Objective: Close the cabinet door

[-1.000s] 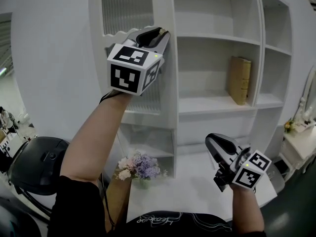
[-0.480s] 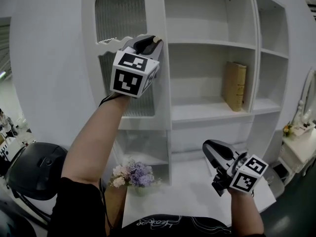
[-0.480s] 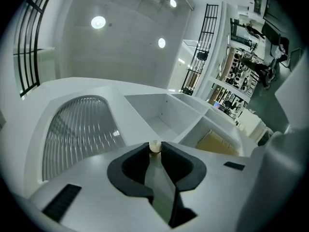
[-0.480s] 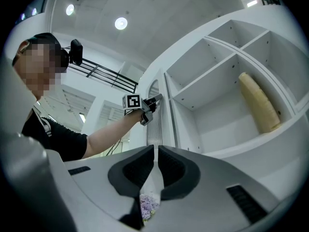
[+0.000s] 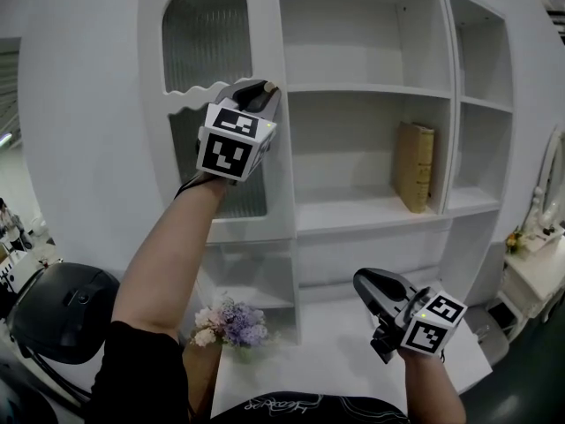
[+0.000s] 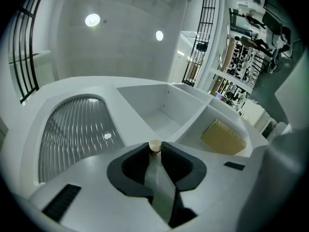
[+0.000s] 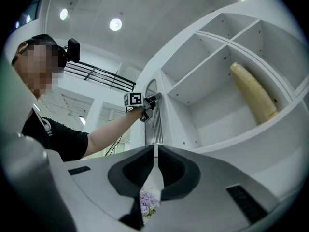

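The white cabinet door (image 5: 212, 51), with its arched ribbed-glass pane (image 6: 77, 129), stands nearly flush with the white shelf cabinet (image 5: 371, 87). My left gripper (image 5: 265, 91) is shut on the door's small round knob (image 6: 154, 145), which sits pinched between the jaw tips at the door's right edge. Down at the lower right my right gripper (image 5: 364, 281) hangs over a white table, its jaws shut with nothing in them. The right gripper view also shows the left gripper (image 7: 152, 100) on the door (image 7: 153, 124).
A tan book (image 5: 412, 166) leans on the middle shelf. A bunch of flowers (image 5: 225, 323) stands beneath the door by the white table (image 5: 335, 360). A dark rounded object (image 5: 62, 312) sits at the lower left. A white side table (image 5: 538, 272) is at the far right.
The door has swung in toward the cabinet, with my left gripper riding on the knob. My right gripper has sunk a little.
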